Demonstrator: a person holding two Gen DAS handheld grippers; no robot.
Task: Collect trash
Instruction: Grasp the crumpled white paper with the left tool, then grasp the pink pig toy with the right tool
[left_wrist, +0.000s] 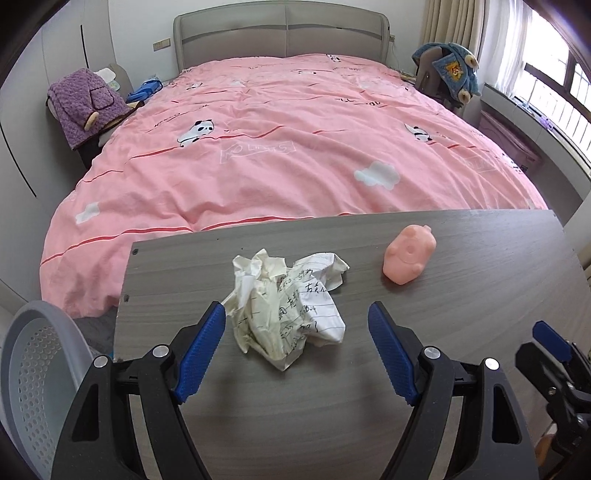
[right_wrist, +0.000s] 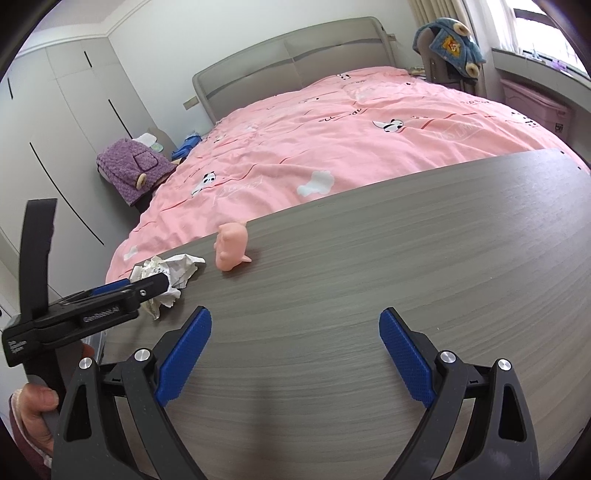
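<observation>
You can make out "GenRobot.AI" in white on the side of your left gripper, plus a smaller white label further back that's too tiny to read. The crumpled paper has dark handwriting on ruled lines, not legible. The pink bedspread has a faint boxed print, can't read it.

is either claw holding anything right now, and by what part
Nothing is held. The left claw is open around the crumpled paper; the right claw is open over bare table.

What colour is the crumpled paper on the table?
White crumpled paper, ruled, with dark handwriting; clearest in the left wrist view.
</observation>
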